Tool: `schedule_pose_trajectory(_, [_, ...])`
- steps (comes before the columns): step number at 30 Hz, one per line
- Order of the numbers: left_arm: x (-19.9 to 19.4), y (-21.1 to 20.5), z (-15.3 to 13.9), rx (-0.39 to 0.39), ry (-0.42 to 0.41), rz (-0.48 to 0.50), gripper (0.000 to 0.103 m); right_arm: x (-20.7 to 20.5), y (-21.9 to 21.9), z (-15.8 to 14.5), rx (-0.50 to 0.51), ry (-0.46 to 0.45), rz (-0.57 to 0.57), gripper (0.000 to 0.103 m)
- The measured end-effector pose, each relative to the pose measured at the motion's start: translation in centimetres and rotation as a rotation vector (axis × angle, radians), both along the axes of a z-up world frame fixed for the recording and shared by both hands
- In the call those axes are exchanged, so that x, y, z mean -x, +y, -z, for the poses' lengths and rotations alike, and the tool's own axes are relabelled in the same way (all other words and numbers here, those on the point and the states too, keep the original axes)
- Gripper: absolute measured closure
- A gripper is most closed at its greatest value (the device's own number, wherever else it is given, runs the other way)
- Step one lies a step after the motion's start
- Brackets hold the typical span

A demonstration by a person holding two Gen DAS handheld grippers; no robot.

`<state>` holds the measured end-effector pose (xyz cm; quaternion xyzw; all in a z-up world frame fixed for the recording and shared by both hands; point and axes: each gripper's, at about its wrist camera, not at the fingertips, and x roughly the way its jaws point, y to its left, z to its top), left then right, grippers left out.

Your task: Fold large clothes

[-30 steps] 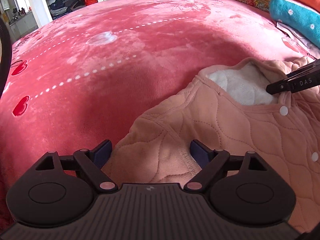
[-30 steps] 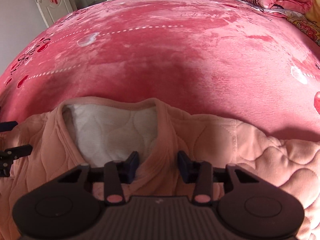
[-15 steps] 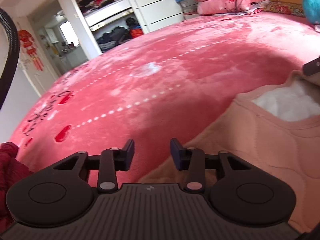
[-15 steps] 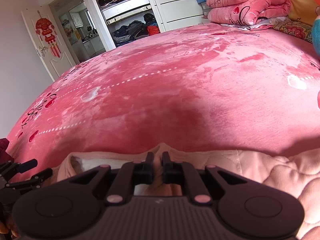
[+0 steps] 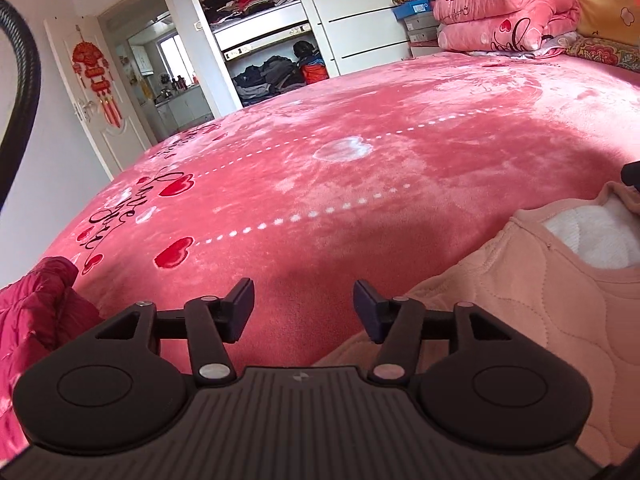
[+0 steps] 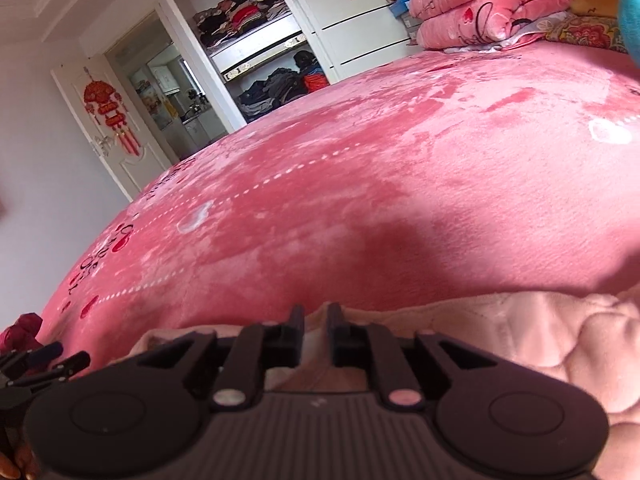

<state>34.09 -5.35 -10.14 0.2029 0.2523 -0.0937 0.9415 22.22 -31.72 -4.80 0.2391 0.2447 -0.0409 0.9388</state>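
A peach quilted jacket [image 5: 532, 292] with white lining lies on the pink bedspread [image 5: 360, 184], at the right of the left wrist view. My left gripper [image 5: 304, 312] hovers by its left edge. Its jaws are opening and only bedspread shows between them; the right finger [image 5: 368, 312] stands over the jacket's edge. In the right wrist view my right gripper [image 6: 316, 336] has a narrow gap with the jacket's collar [image 6: 316, 314] pinched in it, and its jaws are starting to open. The rest of the jacket [image 6: 560, 340] spreads to the right.
A crimson padded garment [image 5: 36, 312] lies at the bed's near left corner. Folded pink quilts [image 5: 504, 16] and pillows are stacked at the far right. An open wardrobe [image 5: 260, 32] and a doorway stand beyond the bed. The left gripper [image 6: 44, 360] shows at the lower left of the right wrist view.
Both views have tilted up from the bed toward the room. The left gripper left the sleeve, narrowed, then widened. The right gripper closed on the collar and has parted slightly.
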Motion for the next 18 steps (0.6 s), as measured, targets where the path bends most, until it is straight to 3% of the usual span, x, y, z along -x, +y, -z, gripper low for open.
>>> schedule_pose_trajectory(2, [1.9, 0.4, -1.1, 0.027, 0.004, 0.027, 0.018, 1.8, -0.1, -0.9, 0.010, -0.015, 0.017, 0.028])
schedule_pose_trajectory(5, [5.2, 1.4, -2.6, 0.075, 0.026, 0.027, 0.011, 4.7, -0.1, -2.0, 0.022, -0.033, 0.006, 0.026])
schedule_pose_trajectory(10, [11.8, 4.7, -4.2, 0.157, 0.085, -0.001, 0.005, 10.9, 0.3, -2.6, 0.001, -0.017, 0.048, 0.013])
schedule_pose_trajectory(18, [22.6, 11.1, -5.4, 0.264, 0.189, -0.183, 0.003, 19.8, 3.9, -1.6, -0.002, 0.035, 0.091, 0.004])
